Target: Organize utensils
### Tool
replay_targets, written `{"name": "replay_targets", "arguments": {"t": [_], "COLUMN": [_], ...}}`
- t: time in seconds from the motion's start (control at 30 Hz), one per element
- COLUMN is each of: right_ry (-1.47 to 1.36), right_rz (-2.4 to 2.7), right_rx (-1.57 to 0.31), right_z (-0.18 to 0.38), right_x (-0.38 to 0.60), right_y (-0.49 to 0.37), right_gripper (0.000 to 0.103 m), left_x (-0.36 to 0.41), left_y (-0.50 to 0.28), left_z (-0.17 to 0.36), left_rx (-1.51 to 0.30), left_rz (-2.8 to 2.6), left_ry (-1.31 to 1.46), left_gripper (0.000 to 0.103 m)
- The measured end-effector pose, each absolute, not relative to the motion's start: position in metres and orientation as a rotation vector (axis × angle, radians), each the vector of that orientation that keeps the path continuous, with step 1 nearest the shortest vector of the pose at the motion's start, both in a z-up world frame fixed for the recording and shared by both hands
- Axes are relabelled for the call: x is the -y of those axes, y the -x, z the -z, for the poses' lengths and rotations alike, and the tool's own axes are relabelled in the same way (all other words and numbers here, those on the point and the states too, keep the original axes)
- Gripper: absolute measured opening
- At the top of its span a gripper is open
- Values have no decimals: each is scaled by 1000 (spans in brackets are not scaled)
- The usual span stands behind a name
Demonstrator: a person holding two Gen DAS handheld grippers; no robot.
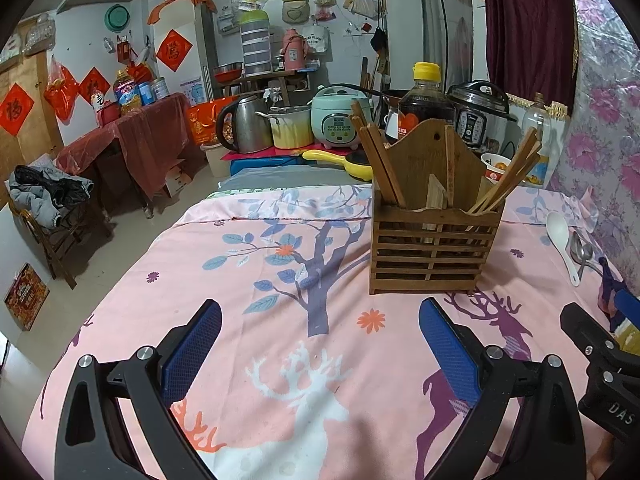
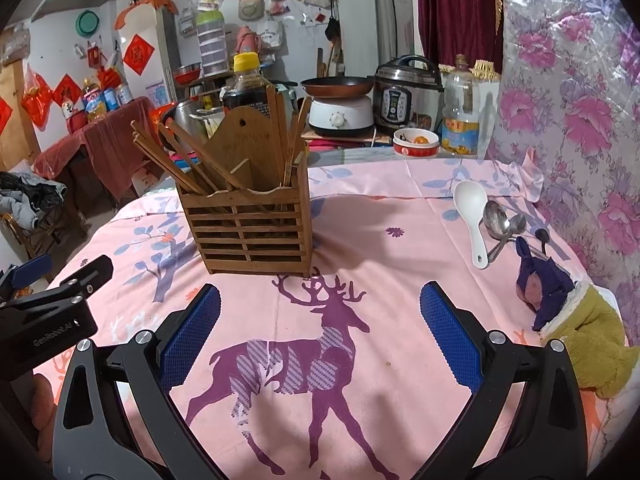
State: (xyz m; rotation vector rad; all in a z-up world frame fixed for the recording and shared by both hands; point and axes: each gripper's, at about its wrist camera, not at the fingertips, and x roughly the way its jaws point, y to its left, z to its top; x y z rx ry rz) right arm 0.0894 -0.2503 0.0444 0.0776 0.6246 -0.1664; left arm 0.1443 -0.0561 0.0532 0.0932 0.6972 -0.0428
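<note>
A slatted wooden utensil holder (image 1: 434, 246) (image 2: 250, 230) with several chopsticks (image 1: 378, 160) (image 2: 180, 160) stands upright on the pink deer-print tablecloth (image 1: 280, 280) (image 2: 380, 280). A white plastic spoon (image 1: 562, 244) (image 2: 472, 216) and metal spoons (image 1: 582, 252) (image 2: 500, 222) lie flat on the cloth to the right of the holder. My left gripper (image 1: 320, 334) is open and empty, just above the cloth in front of the holder. My right gripper (image 2: 320, 320) is open and empty, in front of the holder and left of the spoons.
A purple and yellow cloth item (image 2: 572, 312) lies at the table's right edge by the flowered wall covering (image 2: 580, 100). Behind the table stand a soy sauce bottle (image 1: 426, 104), cookers (image 2: 408, 92), a kettle (image 1: 244, 124), an oil bottle (image 2: 460, 120) and a bowl (image 2: 416, 142).
</note>
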Motion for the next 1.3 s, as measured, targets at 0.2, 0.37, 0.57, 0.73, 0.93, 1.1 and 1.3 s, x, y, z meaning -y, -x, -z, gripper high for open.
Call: {"name": "replay_targets", "arguments": {"t": [0.2,0.37,0.57,0.73,0.93,1.1,1.3], "right_ry": [-67,-68,-67,-68,-66,-68,-67], "right_rz": [169,169,169,169,169,169,170], "right_rx": [-619,-616,-618,-616,-617,-617,-616], "right_z": [-46,-47,-47,-47,-47,-47,-47], "right_x": [250,250,250,250,250,250,250], "right_y": [-89,-88,-88,-88,-88,-88,-88], "right_gripper": [96,96,96,96,96,96,96], "left_x": [56,55,56,56,55,55,55], "left_y": [-144,-144,-144,-145,-144,-144,-145], "left_z": [-52,-50,-50,-50,-50,-50,-50], "left_rx": [-700,-701,-703,-703,-703,-704,-703], "left_rz": [42,42,41,41,41,42,41], "left_ry": [-96,-96,-97,-98,-98,-97,-99], "left_gripper": [97,97,97,97,97,97,97]}}
